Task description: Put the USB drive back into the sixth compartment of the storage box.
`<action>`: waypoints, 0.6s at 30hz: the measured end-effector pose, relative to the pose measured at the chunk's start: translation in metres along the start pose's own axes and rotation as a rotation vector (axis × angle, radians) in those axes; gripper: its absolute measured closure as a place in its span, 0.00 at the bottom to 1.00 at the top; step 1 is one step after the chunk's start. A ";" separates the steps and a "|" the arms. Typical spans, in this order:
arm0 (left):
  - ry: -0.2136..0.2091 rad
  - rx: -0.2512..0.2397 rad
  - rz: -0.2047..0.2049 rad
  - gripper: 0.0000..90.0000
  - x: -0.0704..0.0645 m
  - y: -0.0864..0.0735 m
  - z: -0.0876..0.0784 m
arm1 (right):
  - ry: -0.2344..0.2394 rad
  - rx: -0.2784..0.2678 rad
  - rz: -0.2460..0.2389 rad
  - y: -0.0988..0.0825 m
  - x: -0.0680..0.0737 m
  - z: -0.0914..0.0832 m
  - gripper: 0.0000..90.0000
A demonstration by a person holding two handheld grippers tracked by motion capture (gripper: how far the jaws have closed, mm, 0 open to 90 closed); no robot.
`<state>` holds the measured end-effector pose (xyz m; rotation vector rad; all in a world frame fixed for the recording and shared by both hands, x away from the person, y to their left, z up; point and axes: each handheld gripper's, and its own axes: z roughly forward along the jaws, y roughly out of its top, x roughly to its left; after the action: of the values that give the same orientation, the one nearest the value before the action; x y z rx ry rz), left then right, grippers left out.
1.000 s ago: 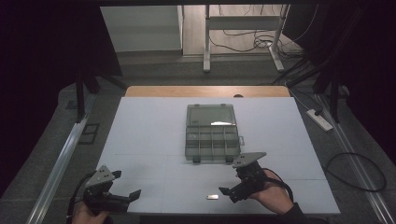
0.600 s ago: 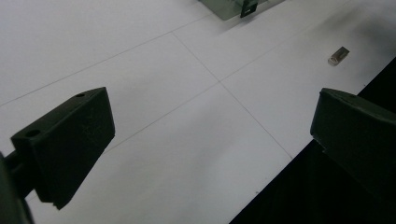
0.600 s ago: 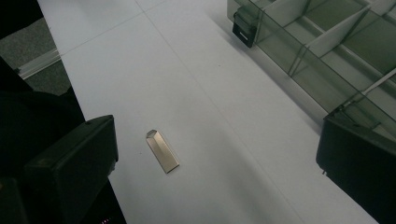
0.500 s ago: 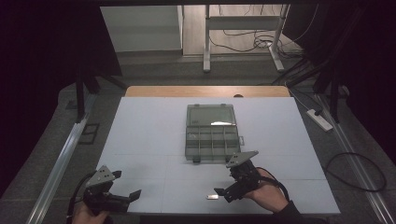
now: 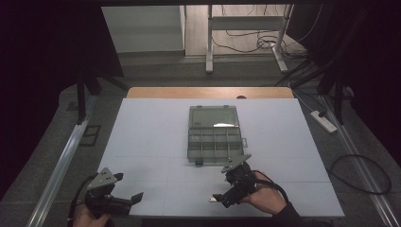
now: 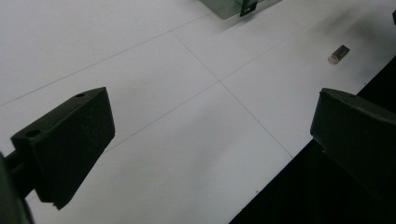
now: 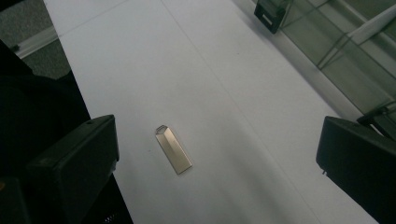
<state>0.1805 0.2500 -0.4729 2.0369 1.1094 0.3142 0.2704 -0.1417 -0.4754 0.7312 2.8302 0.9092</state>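
Right between the wide-open jaws of the right tool (image 7: 217, 154), a small flat silver metal USB stick (image 7: 173, 150) is lying on the white bench (image 7: 140, 56), untouched; left tool (image 6: 210, 149) is gaping open too.

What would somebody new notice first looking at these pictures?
Probably the clear compartment box lying open mid-table. Next, the right gripper, jaws spread, poised over a small silver metal piece on the white table near the front edge. The left gripper waits open at the front left corner.
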 end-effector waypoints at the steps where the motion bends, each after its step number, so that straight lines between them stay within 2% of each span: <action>1: 0.000 0.000 0.000 0.00 0.000 0.000 0.000 | -0.002 0.006 -0.003 0.000 0.000 0.001 0.00; 9: 0.001 0.001 0.003 0.00 -0.001 0.000 0.000 | -0.006 0.041 -0.018 0.001 0.005 0.009 0.00; 18: 0.002 0.003 0.006 0.00 -0.001 0.000 0.001 | -0.011 0.107 -0.036 0.001 0.008 0.028 0.00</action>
<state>0.1806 0.2488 -0.4730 2.0434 1.1066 0.3174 0.2702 -0.1227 -0.4968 0.6921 2.8912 0.7516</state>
